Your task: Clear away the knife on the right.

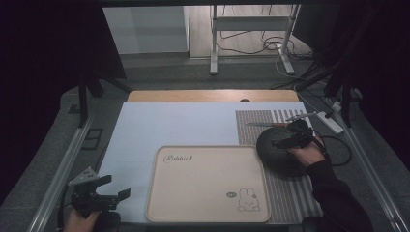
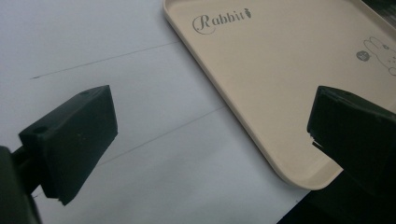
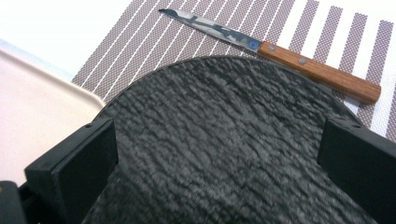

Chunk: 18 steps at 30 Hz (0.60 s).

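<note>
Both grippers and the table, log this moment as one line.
left gripper: open, by beige tray | right gripper: open over dark round plate | knife: on striped mat beyond plate

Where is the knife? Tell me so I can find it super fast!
Look at the striped placemat on the table's right side. At its far end, just beyond the round dark plate, lies the knife. It is the one thing there with a shiny pointed blade and a brown wooden handle.

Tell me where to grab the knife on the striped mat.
Grip the knife by its wooden handle, coming from above with the tongs astride it. It lies flat beyond the dark plate, so the handle's long sides are free, and the blade is thin.
</note>
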Available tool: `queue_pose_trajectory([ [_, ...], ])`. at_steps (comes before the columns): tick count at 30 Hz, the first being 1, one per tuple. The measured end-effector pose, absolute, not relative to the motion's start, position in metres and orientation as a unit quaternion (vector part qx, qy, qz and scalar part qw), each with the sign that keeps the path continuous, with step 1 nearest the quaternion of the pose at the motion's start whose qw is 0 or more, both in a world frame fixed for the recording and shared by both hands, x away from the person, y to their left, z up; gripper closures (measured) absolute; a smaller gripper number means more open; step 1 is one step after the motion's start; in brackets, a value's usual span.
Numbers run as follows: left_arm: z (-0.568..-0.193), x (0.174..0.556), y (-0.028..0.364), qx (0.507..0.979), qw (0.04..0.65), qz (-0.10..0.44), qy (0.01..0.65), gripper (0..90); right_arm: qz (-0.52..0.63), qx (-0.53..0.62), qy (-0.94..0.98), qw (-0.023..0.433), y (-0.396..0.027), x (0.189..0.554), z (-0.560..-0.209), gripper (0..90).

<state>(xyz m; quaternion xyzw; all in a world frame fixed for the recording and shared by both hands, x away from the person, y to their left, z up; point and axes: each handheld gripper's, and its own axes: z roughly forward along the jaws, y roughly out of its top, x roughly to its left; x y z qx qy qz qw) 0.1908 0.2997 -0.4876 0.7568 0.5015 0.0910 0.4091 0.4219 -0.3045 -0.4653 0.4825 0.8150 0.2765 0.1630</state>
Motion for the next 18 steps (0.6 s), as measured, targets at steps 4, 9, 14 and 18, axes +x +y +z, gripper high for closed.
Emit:
queue_pose_trajectory([
  [4,-0.488,0.191,0.300,0.757,0.409,0.090,0.502,1.5,0.271,0.484,0.816,0.164,-0.305,0.432,-0.468,0.0],
  [9,-0.488,0.191,0.300,0.756,0.409,0.090,0.502,1.5,0.264,0.488,0.816,0.166,-0.307,0.445,-0.471,0.0],
  [14,-0.488,0.191,0.300,0.757,0.409,0.089,0.502,1.5,0.259,0.497,0.811,0.166,-0.309,0.458,-0.472,0.0],
  [18,-0.488,0.191,0.300,0.756,0.409,0.088,0.503,1.5,0.254,0.502,0.810,0.166,-0.310,0.467,-0.475,0.0],
])
